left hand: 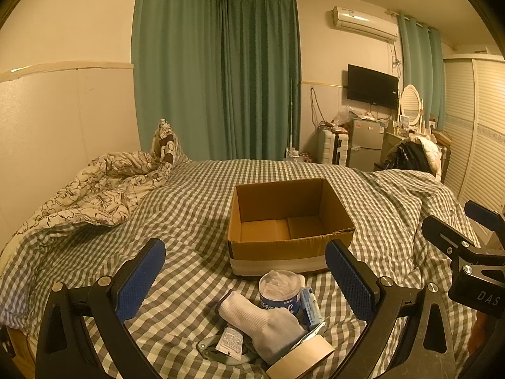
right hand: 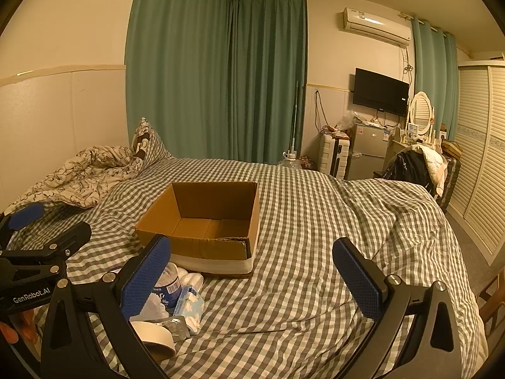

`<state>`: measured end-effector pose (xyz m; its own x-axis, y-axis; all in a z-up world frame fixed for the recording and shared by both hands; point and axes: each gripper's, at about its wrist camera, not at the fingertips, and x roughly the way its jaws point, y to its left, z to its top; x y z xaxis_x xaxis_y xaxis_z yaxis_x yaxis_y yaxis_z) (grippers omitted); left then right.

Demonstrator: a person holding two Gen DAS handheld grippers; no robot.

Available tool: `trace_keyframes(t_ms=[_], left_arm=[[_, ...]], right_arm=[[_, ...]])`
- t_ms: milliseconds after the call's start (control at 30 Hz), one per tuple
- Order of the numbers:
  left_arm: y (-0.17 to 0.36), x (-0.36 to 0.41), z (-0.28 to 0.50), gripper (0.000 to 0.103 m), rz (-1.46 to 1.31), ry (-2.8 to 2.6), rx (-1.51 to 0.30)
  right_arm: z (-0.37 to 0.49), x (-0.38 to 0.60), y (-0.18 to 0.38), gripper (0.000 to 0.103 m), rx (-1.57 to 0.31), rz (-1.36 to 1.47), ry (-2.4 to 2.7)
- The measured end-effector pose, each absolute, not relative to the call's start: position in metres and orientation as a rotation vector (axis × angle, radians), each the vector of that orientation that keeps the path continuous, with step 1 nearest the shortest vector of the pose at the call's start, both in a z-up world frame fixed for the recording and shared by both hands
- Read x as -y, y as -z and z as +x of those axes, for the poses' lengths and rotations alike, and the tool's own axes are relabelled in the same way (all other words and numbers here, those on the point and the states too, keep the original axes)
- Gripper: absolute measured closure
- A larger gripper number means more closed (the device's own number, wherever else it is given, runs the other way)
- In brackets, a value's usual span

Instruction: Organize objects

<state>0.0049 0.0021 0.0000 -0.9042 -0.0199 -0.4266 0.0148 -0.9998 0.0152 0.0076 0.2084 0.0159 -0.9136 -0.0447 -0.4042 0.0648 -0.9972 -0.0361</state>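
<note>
Left gripper [left hand: 244,279] spread wide, empty, blue pads apart. Between them: beige roll of tape [left hand: 301,358], white knitted sock [left hand: 263,322], round blue tub of cotton swabs [left hand: 280,290], all heaped on the grey-checked bedspread [left hand: 189,208]. Just beyond, open brown cardboard box [left hand: 284,221], empty. Right gripper [right hand: 251,273] likewise wide open over bare checked cloth, heap at its left finger.

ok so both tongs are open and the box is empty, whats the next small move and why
Probably ease the left tongs down and forward over the white sock, which lies on top of the pile in front of the cardboard box. The jaws stand open with nothing between the pads, the sock is unobstructed, and the right tongs hover over bare checked bedding, farther from the pile.
</note>
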Motion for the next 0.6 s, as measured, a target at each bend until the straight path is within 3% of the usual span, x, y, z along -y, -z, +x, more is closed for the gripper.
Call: trace_keyframes(t_ms=[600], left_arm=[[-0.0024,0.0023,0.0113,0.0,0.664,3.065,0.037]], right_arm=[[0.0151,-0.2004,-0.0224,0.0,-0.09,0.619,3.0]])
